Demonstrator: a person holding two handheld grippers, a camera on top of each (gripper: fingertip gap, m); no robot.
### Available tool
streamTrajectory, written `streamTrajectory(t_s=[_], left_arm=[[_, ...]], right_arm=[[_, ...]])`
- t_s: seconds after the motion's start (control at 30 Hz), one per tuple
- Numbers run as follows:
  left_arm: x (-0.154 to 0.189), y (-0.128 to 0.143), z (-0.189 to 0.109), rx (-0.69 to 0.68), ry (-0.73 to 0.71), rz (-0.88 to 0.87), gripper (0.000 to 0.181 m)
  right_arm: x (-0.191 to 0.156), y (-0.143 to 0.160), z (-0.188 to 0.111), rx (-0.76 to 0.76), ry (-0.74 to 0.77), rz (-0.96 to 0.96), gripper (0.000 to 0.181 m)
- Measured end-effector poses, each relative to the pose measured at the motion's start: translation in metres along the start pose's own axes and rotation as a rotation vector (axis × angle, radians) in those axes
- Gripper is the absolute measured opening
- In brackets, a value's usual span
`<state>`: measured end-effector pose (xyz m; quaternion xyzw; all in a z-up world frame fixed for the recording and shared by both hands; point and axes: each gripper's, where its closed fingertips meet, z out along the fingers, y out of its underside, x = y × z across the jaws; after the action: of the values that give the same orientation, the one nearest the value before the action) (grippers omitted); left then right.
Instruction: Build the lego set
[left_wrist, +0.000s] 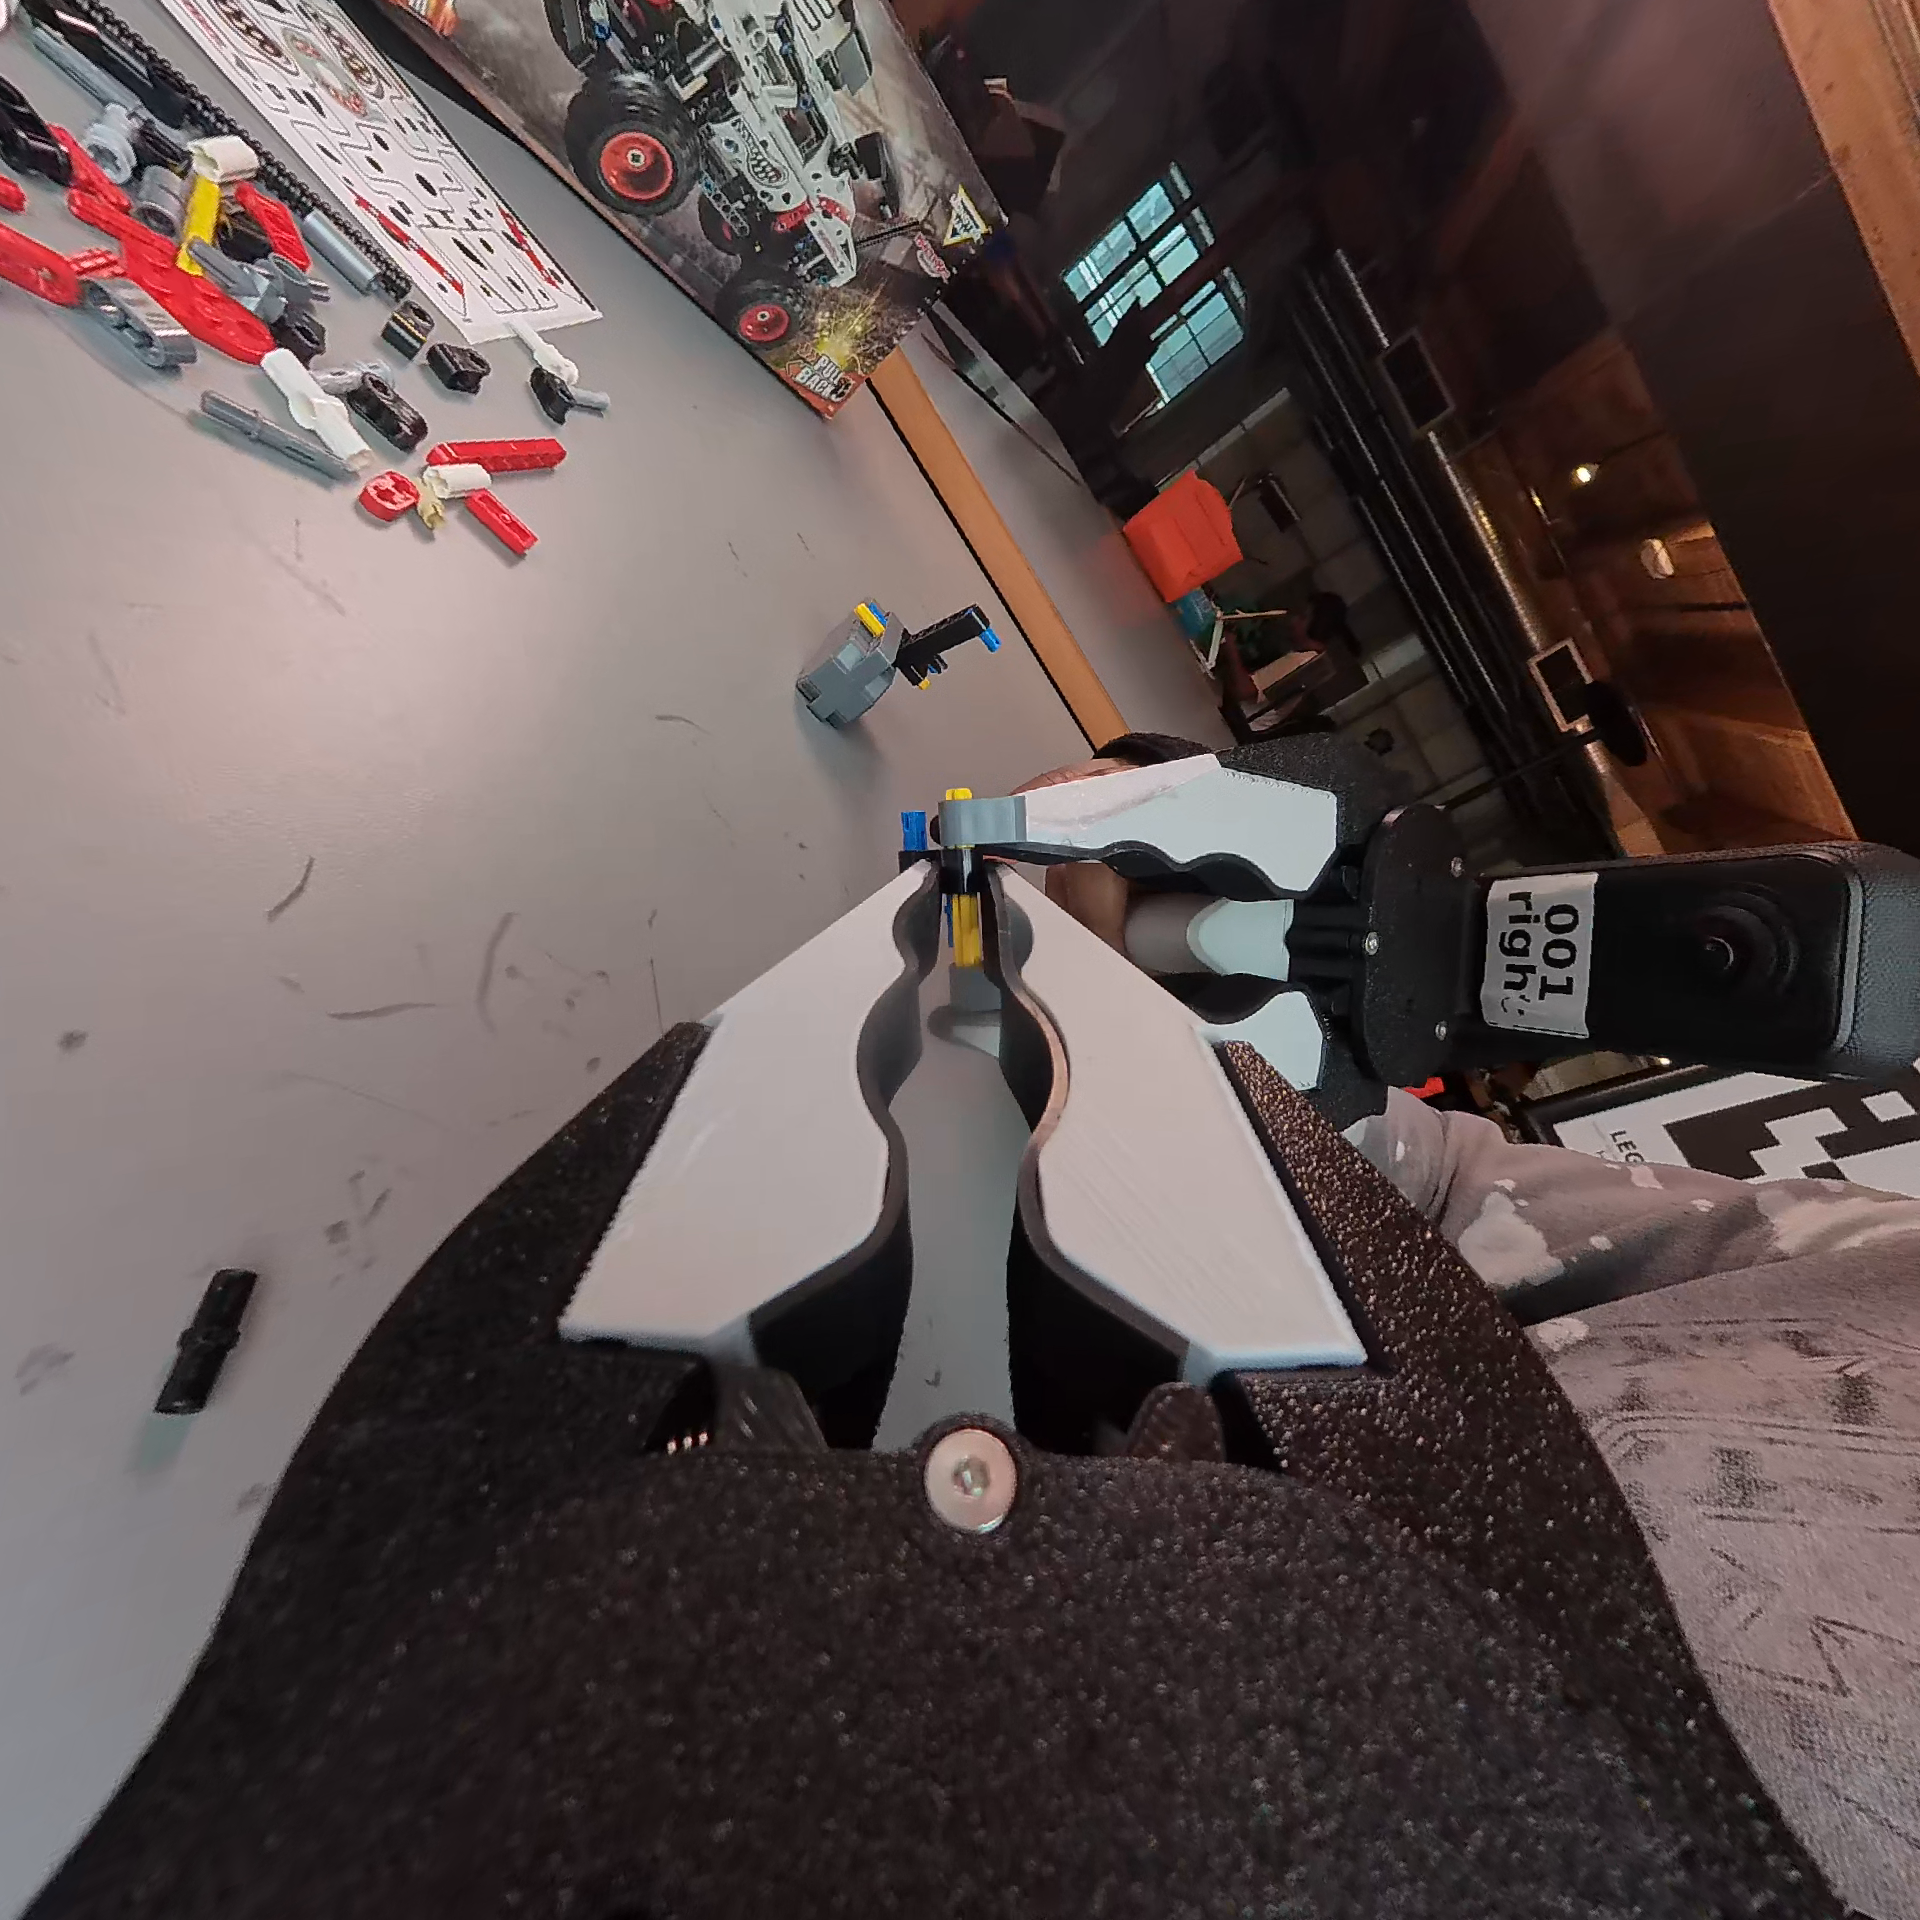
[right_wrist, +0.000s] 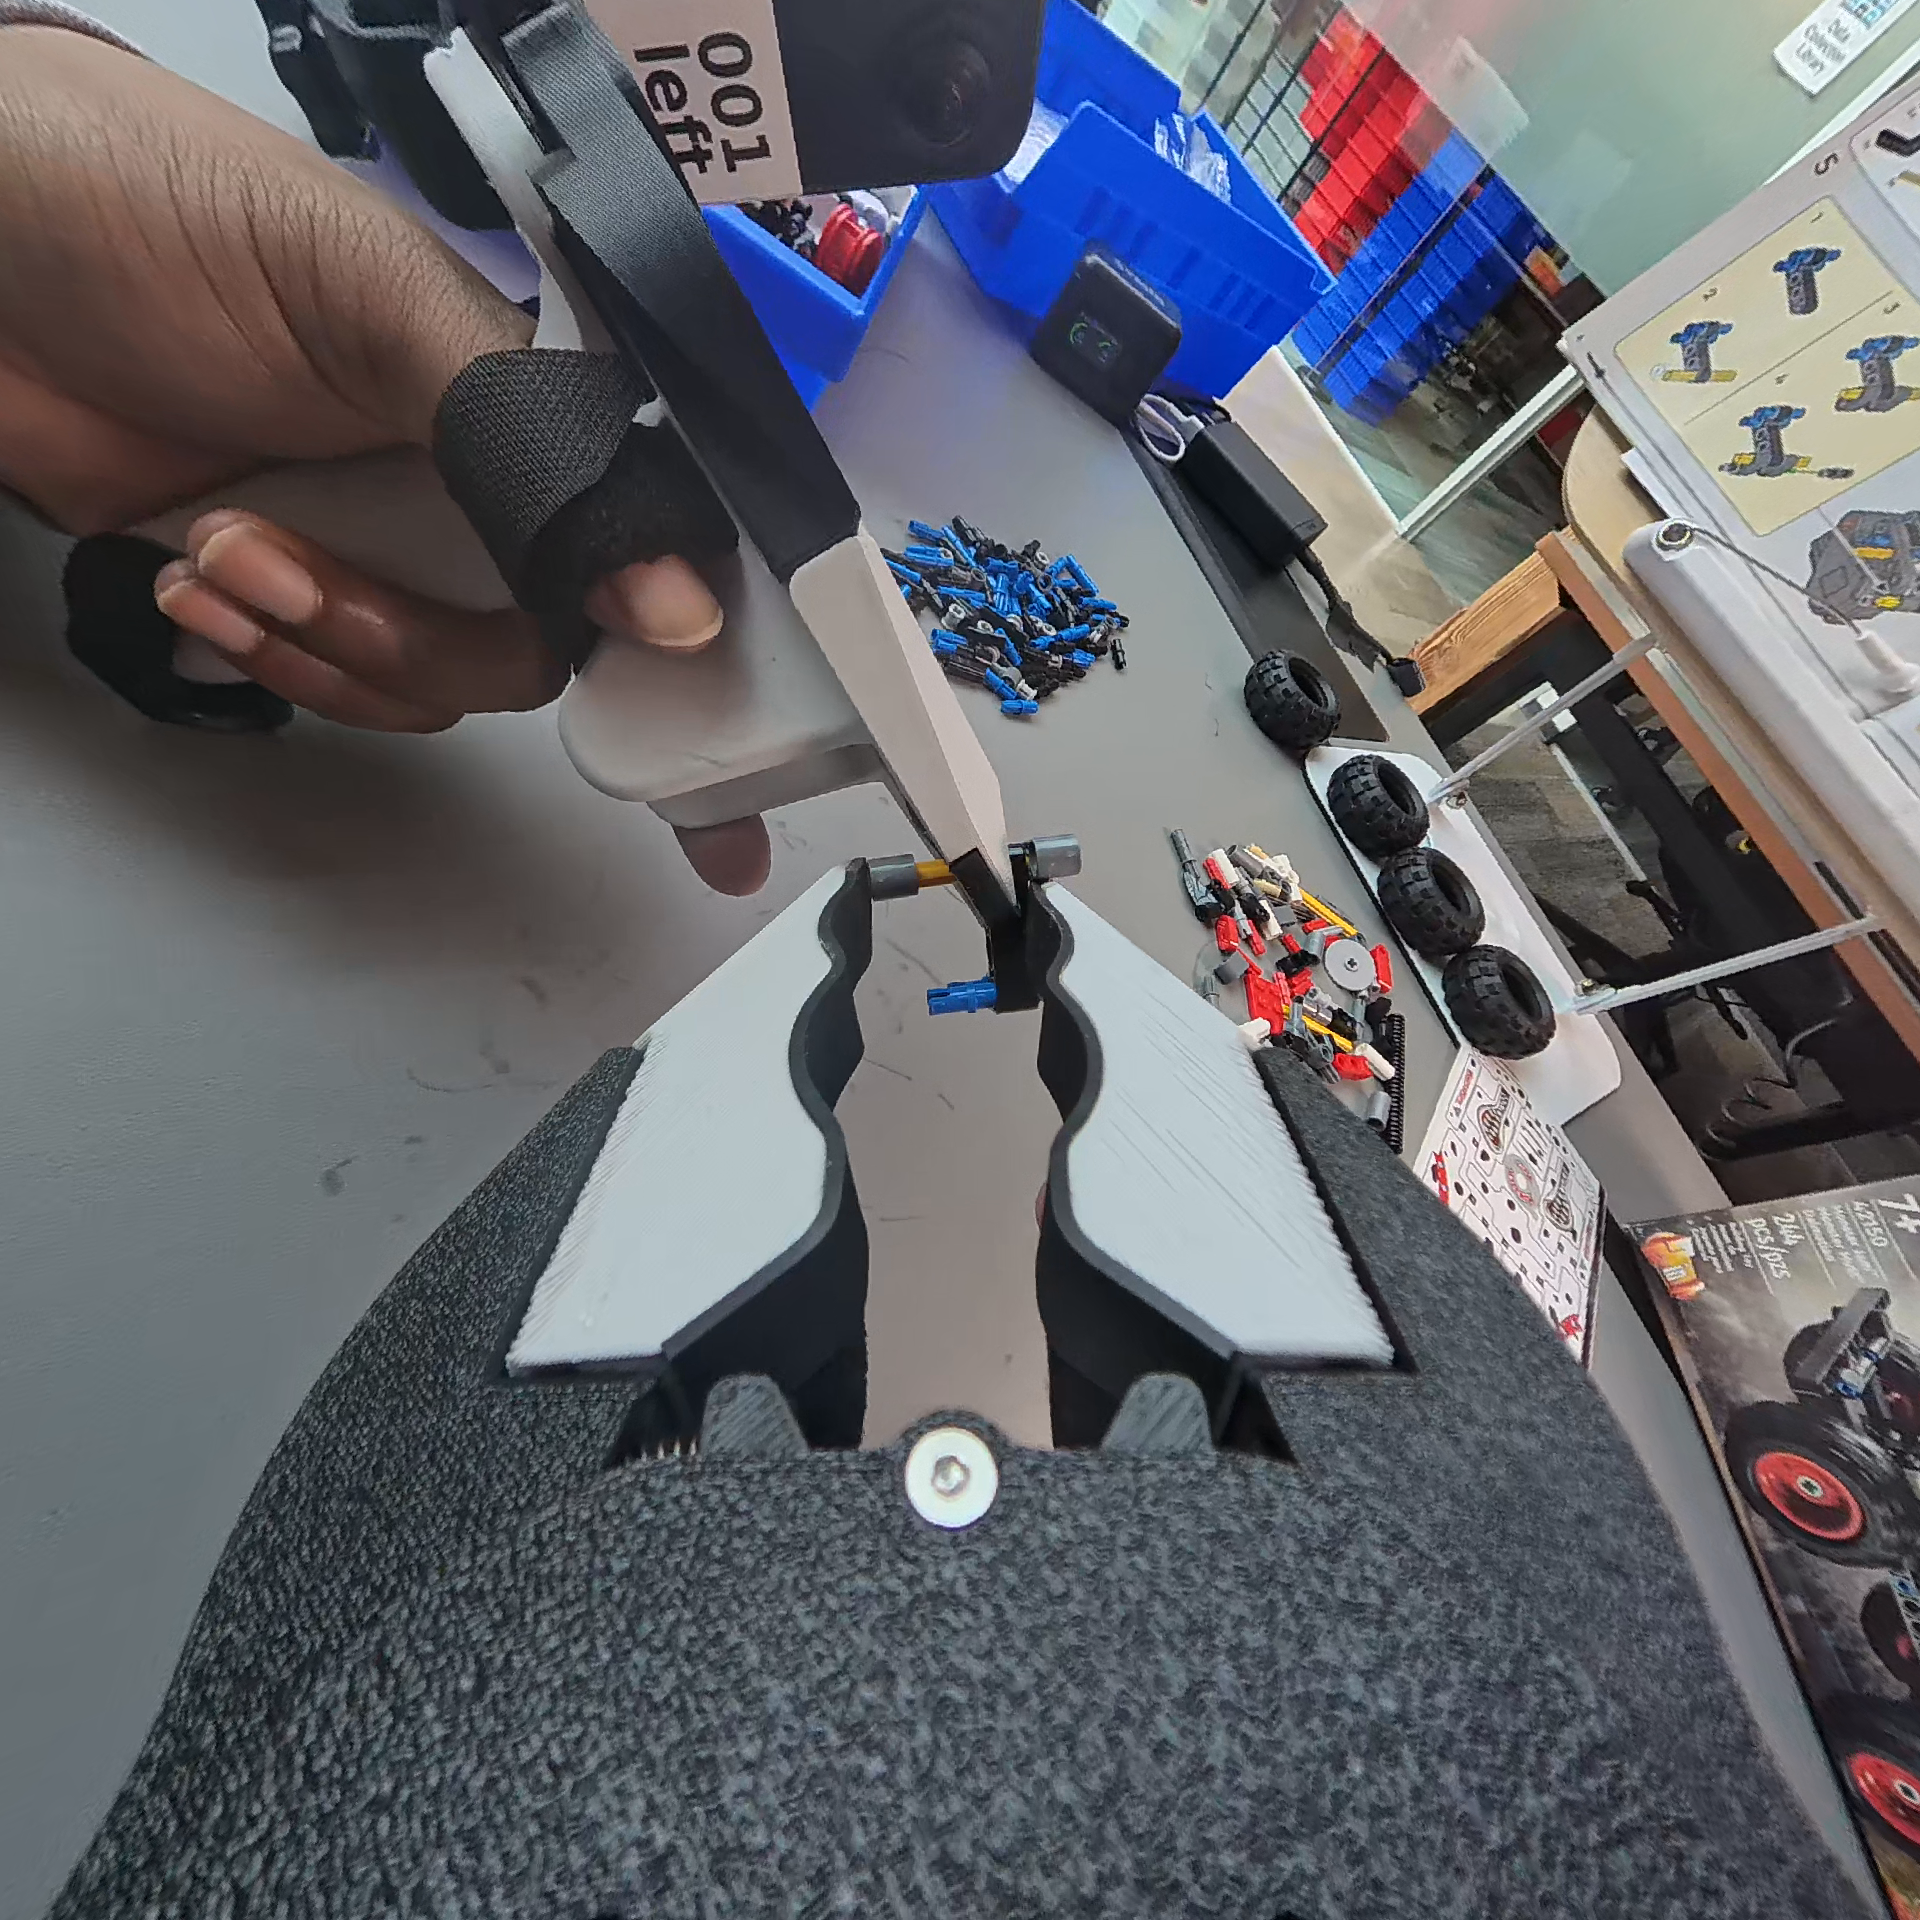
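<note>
Left gripper (left_wrist: 961, 883) nearly closed, white fingers (left_wrist: 790, 1091) converging at the tips on a small assembly. Right gripper (right_wrist: 956, 904) wider apart, one tip at each end of that same assembly, approaching crosswise. Bare hand (right_wrist: 260, 416) wrapped round the left gripper's handle, fingertips through black straps.

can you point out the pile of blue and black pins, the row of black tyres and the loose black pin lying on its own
pile of blue and black pins (right_wrist: 1006, 613), right wrist view, middle of the heap
row of black tyres (right_wrist: 1430, 900), right wrist view, tread of the third tyre
loose black pin (left_wrist: 206, 1341), left wrist view, middle of its shaft
</note>
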<state>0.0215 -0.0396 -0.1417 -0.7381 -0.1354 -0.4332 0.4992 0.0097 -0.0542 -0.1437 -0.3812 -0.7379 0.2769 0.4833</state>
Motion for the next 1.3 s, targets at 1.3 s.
streamTrajectory(t_s=[1.3], left_arm=[[0.032, 0.020, 0.000, -0.169, 0.338, -0.275, 0.006]], right_arm=[[-0.007, -0.009, -0.012, 0.140, -0.073, -0.067, 0.044]])
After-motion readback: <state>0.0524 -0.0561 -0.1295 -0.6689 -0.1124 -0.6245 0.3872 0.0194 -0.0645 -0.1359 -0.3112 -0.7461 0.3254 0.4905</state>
